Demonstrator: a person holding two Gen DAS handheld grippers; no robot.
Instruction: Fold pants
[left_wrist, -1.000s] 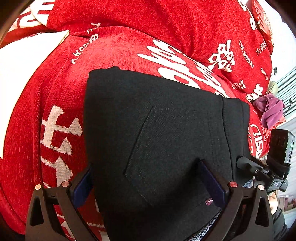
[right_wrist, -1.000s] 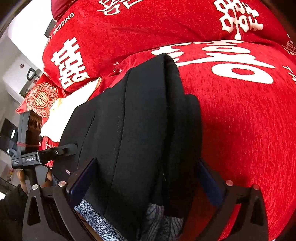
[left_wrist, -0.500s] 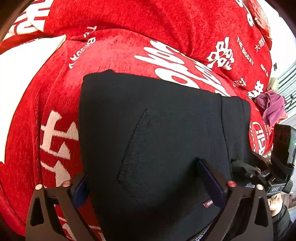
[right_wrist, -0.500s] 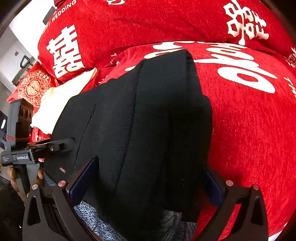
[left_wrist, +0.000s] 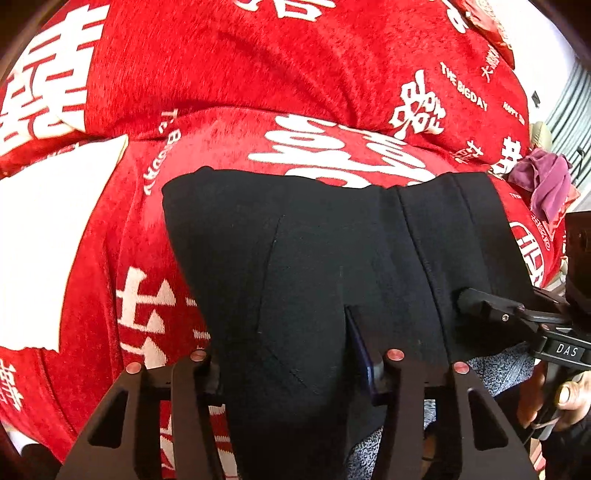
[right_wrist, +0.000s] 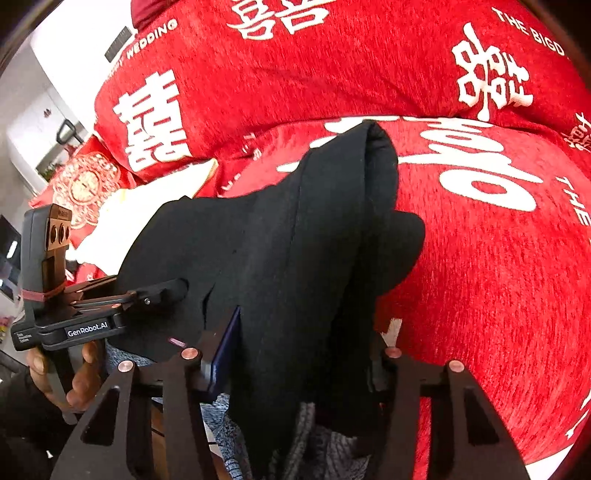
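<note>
Black folded pants (left_wrist: 314, 240) lie on a red bedspread (left_wrist: 258, 66) printed with white characters. My left gripper (left_wrist: 284, 343) straddles their near edge; its jaws are closing, and the cloth bunches between the pads. In the right wrist view the pants (right_wrist: 295, 240) hump up off the bedspread (right_wrist: 480, 277) in a ridge. My right gripper (right_wrist: 301, 347) holds the near edge there, its jaws closing with thick folds of cloth pressed between them. Each view shows the other gripper's finger on the same edge: the right one's finger (left_wrist: 480, 304), the left one's finger (right_wrist: 162, 291).
A white cloth (left_wrist: 44, 229) lies left of the pants on the bedspread. A purple garment (left_wrist: 546, 181) sits at the far right. Grey speckled fabric (right_wrist: 229, 424) shows under the pants' near edge. A person's hand (right_wrist: 74, 387) grips the left tool's handle.
Both grippers' jaws have narrowed from wide apart to pinching the pants' near edge. Both rose, and the near edge lifted and bunched into a ridge.
</note>
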